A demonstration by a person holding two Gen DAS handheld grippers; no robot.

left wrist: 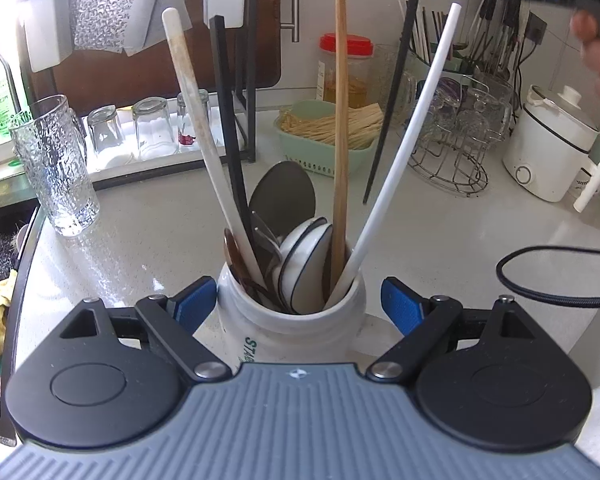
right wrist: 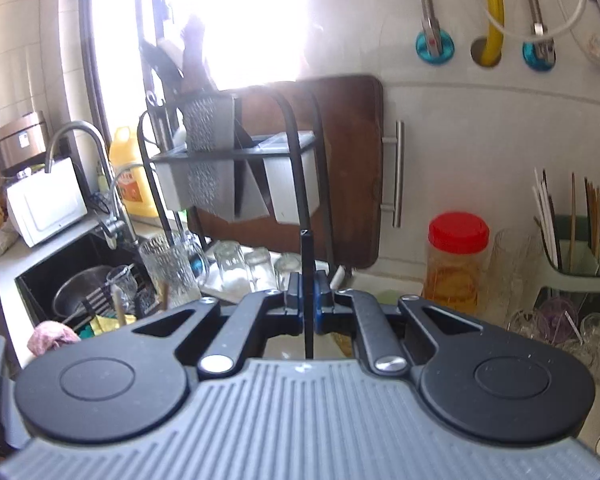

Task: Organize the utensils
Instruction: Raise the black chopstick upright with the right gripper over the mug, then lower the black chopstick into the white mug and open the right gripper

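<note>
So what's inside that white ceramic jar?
The white ceramic jar holds a wooden chopstick, white chopstick, black chopstick, metal spoon and white ceramic spoons; their lower ends are hidden.

Bare counter point(left wrist: 440, 232) right of the white jar point(left wrist: 292, 320) is wide open. Textured glass point(left wrist: 54, 168) crowds the left, wire rack point(left wrist: 456, 140) blocks farther back.

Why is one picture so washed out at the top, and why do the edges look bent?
Right wrist view: the window behind the rack blows out to white, hazing what is near it. Both views: fisheye lenses curve straight lines near the edges, like the counter in the left wrist view.
</note>
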